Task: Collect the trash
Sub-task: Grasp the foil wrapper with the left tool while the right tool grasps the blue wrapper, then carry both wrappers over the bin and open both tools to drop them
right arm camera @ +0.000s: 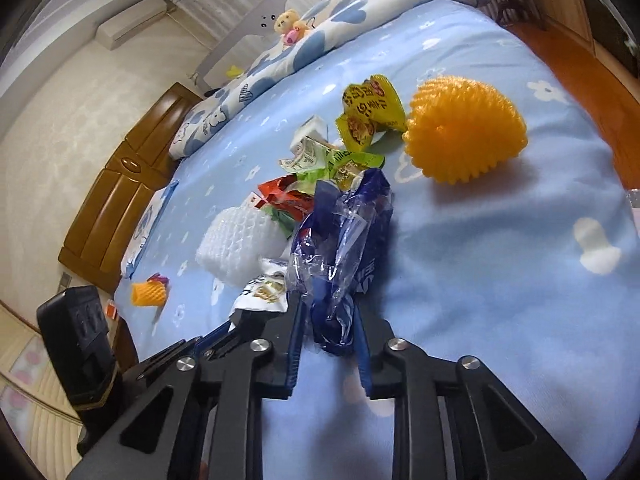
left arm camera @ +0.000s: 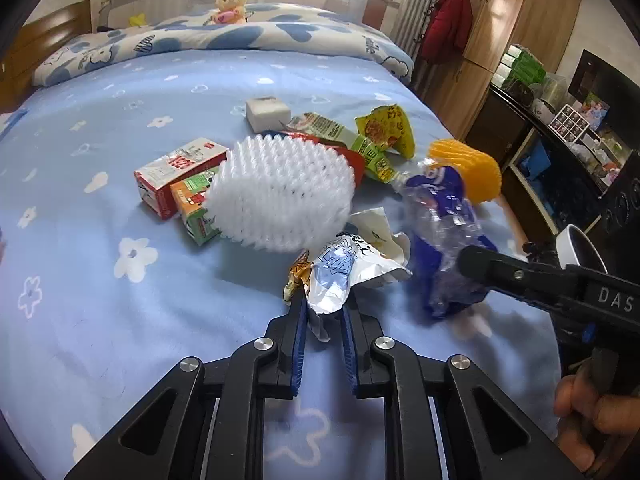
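Note:
On the blue flowered bed sheet [left arm camera: 100, 128] lies a heap of trash. My left gripper [left arm camera: 324, 308] is shut on the lower edge of a crumpled silver snack wrapper [left arm camera: 340, 272]. My right gripper [right arm camera: 329, 312] is shut on a crushed clear plastic bottle with a blue label [right arm camera: 344, 240]; in the left wrist view one of its fingers [left arm camera: 500, 270] presses on that bottle [left arm camera: 440, 216]. A white foam fruit net [left arm camera: 280, 196] lies just beyond the wrapper. An orange foam net [right arm camera: 464, 132] sits past the bottle.
Red [left arm camera: 176, 172] and orange-green [left arm camera: 196, 208] cartons, yellow-green wrappers [left arm camera: 384, 128] and a white box [left arm camera: 267, 111] lie further up the bed. A small orange foam piece [right arm camera: 148, 292] sits near the bed's edge. Folded duvet with a teddy bear [left arm camera: 231, 8] behind; wardrobe and cluttered desk [left arm camera: 560, 120] right.

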Motion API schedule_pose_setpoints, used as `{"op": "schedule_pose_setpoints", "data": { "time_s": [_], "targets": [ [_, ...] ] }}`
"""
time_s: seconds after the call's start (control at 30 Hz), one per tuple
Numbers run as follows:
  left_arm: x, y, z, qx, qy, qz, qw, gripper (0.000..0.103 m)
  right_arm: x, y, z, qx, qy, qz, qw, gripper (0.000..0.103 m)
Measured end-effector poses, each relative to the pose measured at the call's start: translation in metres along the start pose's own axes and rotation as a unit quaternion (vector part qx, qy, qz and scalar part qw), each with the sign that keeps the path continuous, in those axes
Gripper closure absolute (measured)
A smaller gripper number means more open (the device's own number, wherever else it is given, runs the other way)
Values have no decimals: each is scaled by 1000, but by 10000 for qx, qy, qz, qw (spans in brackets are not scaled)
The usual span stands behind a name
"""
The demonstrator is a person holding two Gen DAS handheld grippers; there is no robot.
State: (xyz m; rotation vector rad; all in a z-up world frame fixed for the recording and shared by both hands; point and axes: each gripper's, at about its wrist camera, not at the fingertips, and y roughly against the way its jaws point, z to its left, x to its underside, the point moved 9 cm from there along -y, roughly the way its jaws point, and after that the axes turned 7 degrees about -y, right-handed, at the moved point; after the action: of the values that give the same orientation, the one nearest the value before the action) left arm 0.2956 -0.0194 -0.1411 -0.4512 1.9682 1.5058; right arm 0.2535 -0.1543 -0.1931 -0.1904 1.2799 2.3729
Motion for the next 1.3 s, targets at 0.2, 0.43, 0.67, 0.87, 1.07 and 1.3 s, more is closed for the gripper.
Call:
{"op": "schedule_pose_setpoints", "data": {
  "time_s": [0.2, 0.43, 0.67, 0.87, 1.07, 1.3],
  "targets": [
    [9, 24, -8, 19, 14, -135, 9999, 89, 3, 36, -7, -73, -59, -222, 9997, 84],
    [17, 41, -31, 274, -38, -214, 9994, 89, 14, 77, -21, 48, -61, -465, 9989, 84],
    [16, 54, -61, 434, -274, -286, 9983, 89, 21, 110, -31, 60, -134, -691, 9975, 85],
    [14, 59, -82, 552, -513, -324, 9966, 89, 23, 142, -49, 176, -249, -936, 9951, 85],
    [11, 60, -113, 685, -713, -341, 9945, 89, 21, 172, -64, 302, -304, -1172, 9922, 85],
    [0, 54, -152, 885, -1019, -366, 9902, 89, 14, 202, -87, 474, -430, -1444, 9875, 85]
  ]
}}
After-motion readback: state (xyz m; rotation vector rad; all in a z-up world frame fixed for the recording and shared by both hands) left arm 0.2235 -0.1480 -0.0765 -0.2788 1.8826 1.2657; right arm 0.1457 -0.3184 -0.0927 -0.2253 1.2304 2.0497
